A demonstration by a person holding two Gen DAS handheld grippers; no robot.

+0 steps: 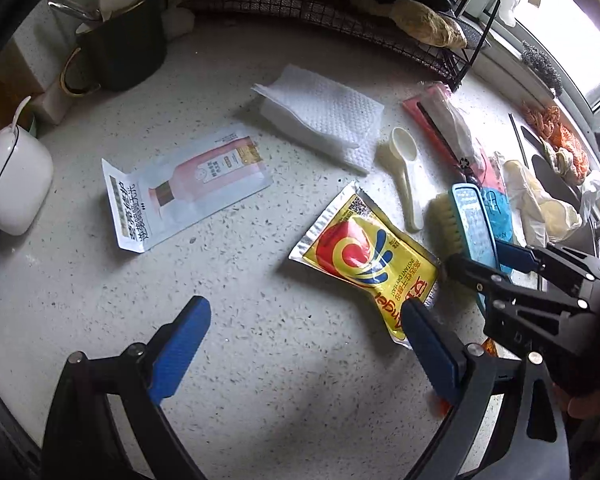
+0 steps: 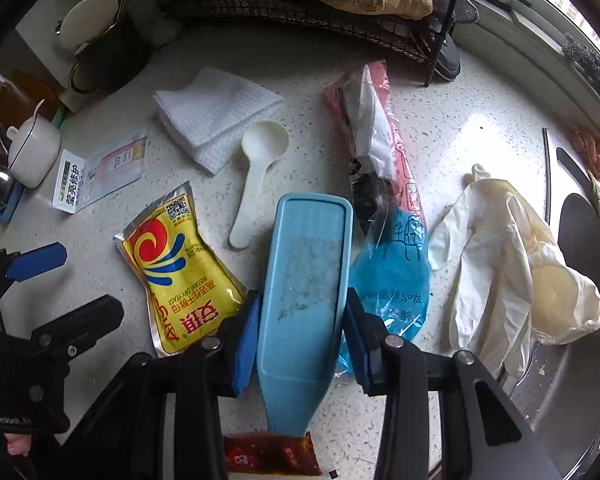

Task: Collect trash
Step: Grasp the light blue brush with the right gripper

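Note:
A yellow yeast packet (image 1: pixel 366 258) lies on the speckled counter, also in the right wrist view (image 2: pixel 180 268). My left gripper (image 1: pixel 304 348) is open and empty just in front of it, its right finger at the packet's near corner. My right gripper (image 2: pixel 300 328) is shut on a light blue brush (image 2: pixel 306 280), which shows bristles-left in the left wrist view (image 1: pixel 466 224). Other trash: a pale sachet (image 1: pixel 188 188), a folded paper towel (image 1: pixel 324 116), a pink and blue plastic bag (image 2: pixel 388 216), white gloves (image 2: pixel 508 256) and a red sauce packet (image 2: pixel 270 454).
A white plastic scoop (image 2: pixel 256 168) lies between the towel and the brush. A white lidded jar (image 1: pixel 12 184) and a dark pot (image 1: pixel 120 48) stand at the left. A black wire rack (image 2: pixel 300 12) runs along the back. A steel sink (image 2: pixel 572 400) is at the right.

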